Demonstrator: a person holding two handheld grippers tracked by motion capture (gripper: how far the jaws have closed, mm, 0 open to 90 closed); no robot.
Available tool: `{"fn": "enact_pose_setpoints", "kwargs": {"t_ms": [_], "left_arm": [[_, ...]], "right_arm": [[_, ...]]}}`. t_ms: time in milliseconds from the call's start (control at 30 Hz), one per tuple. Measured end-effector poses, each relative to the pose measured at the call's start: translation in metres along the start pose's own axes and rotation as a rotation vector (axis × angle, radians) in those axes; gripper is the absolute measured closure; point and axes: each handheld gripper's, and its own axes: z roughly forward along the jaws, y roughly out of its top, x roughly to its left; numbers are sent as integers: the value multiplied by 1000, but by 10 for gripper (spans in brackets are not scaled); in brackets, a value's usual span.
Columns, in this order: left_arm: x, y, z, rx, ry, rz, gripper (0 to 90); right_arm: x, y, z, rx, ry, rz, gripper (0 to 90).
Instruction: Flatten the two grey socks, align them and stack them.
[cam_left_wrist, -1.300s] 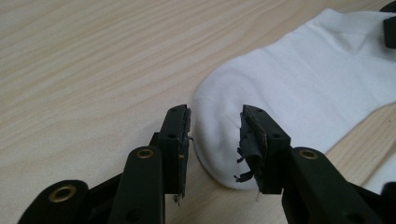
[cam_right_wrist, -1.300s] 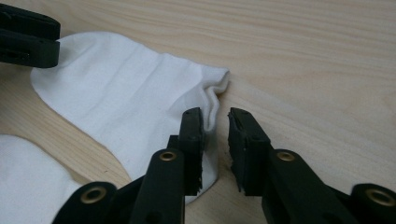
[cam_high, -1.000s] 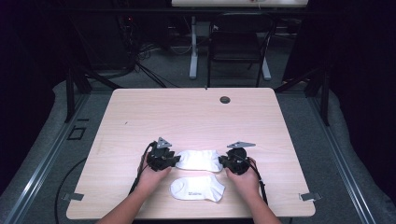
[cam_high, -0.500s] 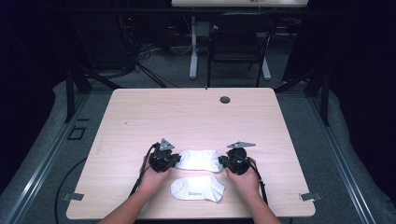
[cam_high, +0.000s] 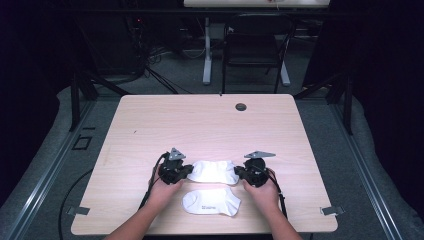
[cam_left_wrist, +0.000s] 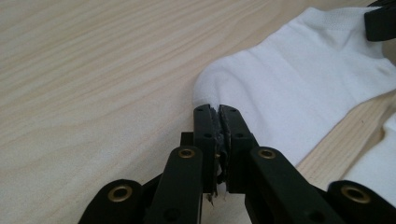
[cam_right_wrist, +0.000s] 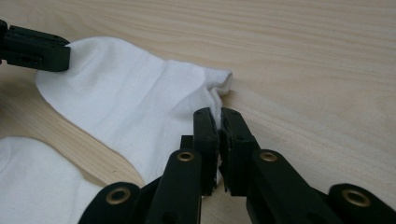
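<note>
A light wooden table (cam_high: 210, 125) is occupying the middle of the room, with a dark chair (cam_high: 255, 50) standing beyond its far edge and a small round grommet (cam_high: 241, 107) sitting near that far edge. Two white ankle socks are lying on the near half of the table. The farther sock (cam_high: 214, 171) is stretching flat from left to right between the two grippers; the nearer sock (cam_high: 211, 202) is lying just in front of it, close to the near edge, between the person's hands, and nothing is touching it. The left gripper (cam_high: 186, 170) is pinching the left end of the farther sock: in the left gripper view its jaws are pressing together on the white fabric edge (cam_left_wrist: 219, 109), having just been closing onto it. The right gripper (cam_high: 240, 172) is pinching the right end of the same sock; in the right gripper view a fold of fabric (cam_right_wrist: 217, 100) is being squeezed between its nearly meeting jaws, which have likewise just been tightening.
</note>
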Motion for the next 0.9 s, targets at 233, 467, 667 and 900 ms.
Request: {"fn": "enact_pose_setpoints", "kwargs": {"t_ms": [233,467,667,900], "left_arm": [[-3,4,-17,-33,-28,3,868],[-10,6,-37,-61,-48,21,868],[-12,5,-50,-71,-69,26,867],[-14,-1,-59,-77,-95,12,868]], "right_arm": [[5,4,-15,-37,50,17,860],[17,12,-30,-41,93,-2,860],[21,17,-37,-18,106,4,860],[28,16,-46,-12,104,-23,859]]}}
